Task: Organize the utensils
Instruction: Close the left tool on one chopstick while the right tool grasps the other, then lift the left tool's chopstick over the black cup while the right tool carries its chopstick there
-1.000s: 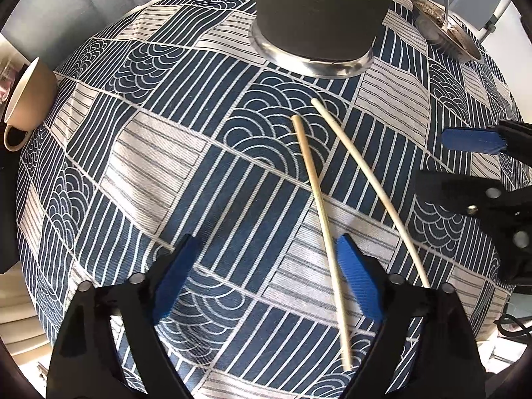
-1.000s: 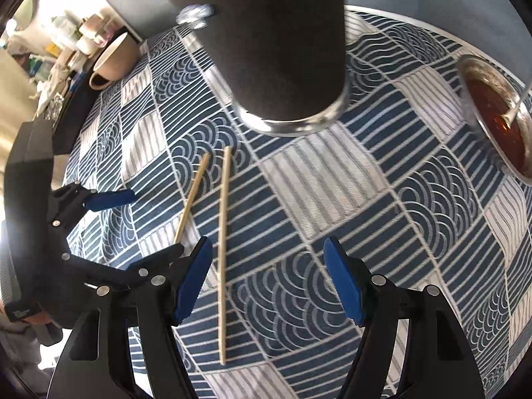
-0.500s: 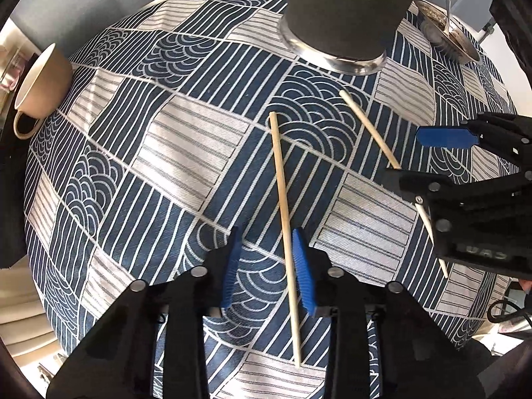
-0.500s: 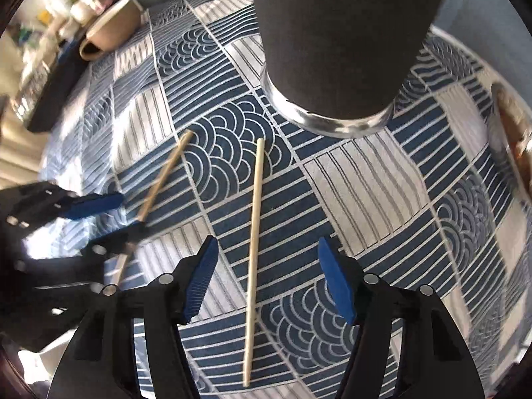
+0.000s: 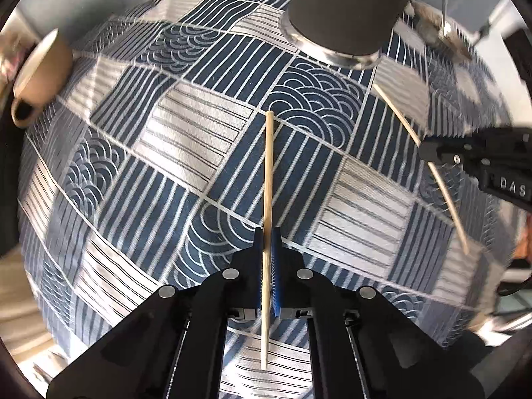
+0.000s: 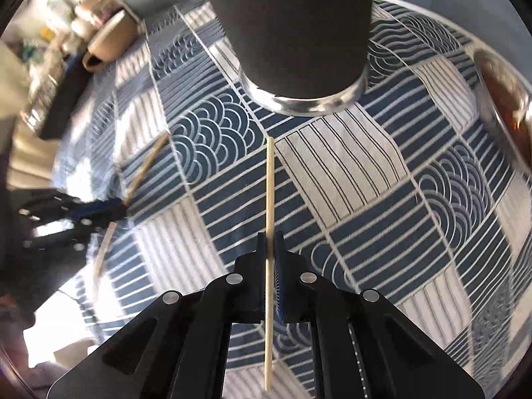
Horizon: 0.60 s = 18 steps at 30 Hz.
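Observation:
My left gripper (image 5: pixel 266 232) is shut on a pale wooden chopstick (image 5: pixel 268 173) that runs straight out ahead between the blue pads, over the patterned tablecloth. My right gripper (image 6: pixel 271 236) is shut on the second chopstick (image 6: pixel 270 186) in the same way. Each view shows the other gripper off to the side, pinching its stick: the right gripper (image 5: pixel 429 153) with its chopstick (image 5: pixel 399 116) at the right, the left gripper (image 6: pixel 119 206) with its chopstick (image 6: pixel 146 163) at the left. A tall dark utensil holder (image 5: pixel 349 10) (image 6: pixel 296 30) with a steel base stands just beyond the chopstick tips.
A blue-and-white patterned tablecloth (image 5: pixel 199 126) covers the round table. A beige mug (image 5: pixel 40 79) (image 6: pixel 106 46) lies at the far left. A metal bowl (image 5: pixel 439 36) with a spoon sits at the far right, its reddish contents (image 6: pixel 505 93) visible.
Both grippers have closed from wide open onto a chopstick each. The left one slid over its stick and lifted it; the right one centred on its stick.

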Each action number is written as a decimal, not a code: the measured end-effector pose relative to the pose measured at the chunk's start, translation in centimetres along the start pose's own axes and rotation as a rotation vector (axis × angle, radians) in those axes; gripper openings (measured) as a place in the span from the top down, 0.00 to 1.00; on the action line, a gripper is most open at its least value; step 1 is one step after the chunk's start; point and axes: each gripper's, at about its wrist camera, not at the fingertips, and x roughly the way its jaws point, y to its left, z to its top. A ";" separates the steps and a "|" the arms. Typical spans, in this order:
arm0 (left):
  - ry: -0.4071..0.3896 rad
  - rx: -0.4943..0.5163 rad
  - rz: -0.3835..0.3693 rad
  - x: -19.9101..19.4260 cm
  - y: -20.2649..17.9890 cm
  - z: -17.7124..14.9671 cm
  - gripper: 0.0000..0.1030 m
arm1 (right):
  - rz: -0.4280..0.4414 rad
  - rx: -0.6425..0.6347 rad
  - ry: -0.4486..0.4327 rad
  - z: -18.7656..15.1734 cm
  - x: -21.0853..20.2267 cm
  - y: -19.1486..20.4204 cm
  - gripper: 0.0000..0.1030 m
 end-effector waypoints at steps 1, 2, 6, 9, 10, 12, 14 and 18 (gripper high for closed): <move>-0.007 -0.011 -0.007 -0.3 -0.7 0.2 0.95 | 0.012 0.002 -0.009 -0.2 -0.5 -0.2 0.95; -0.022 -0.016 -0.007 -0.9 -0.4 0.2 0.95 | 0.033 0.005 -0.027 -0.4 -1.3 -0.4 0.95; -0.082 -0.009 0.012 -3.6 0.1 1.4 0.95 | 0.085 -0.004 -0.121 -0.3 -5.3 -1.2 0.95; -0.150 0.004 0.030 -6.3 0.3 3.1 0.95 | 0.077 -0.040 -0.188 0.1 -8.2 -1.5 0.95; -0.169 0.008 0.033 -7.0 -0.1 3.7 0.95 | 0.075 -0.050 -0.210 0.3 -9.1 -1.6 0.95; -0.206 0.007 0.015 -8.0 -1.9 5.6 0.95 | 0.083 -0.068 -0.240 1.0 -10.5 -1.4 0.95; -0.235 0.003 -0.013 -9.1 -2.4 7.2 0.95 | 0.077 -0.089 -0.266 1.7 -11.7 -1.7 0.95; -0.297 0.032 0.011 -10.9 -4.3 9.9 0.95 | 0.089 -0.096 -0.320 2.7 -14.2 -2.1 0.95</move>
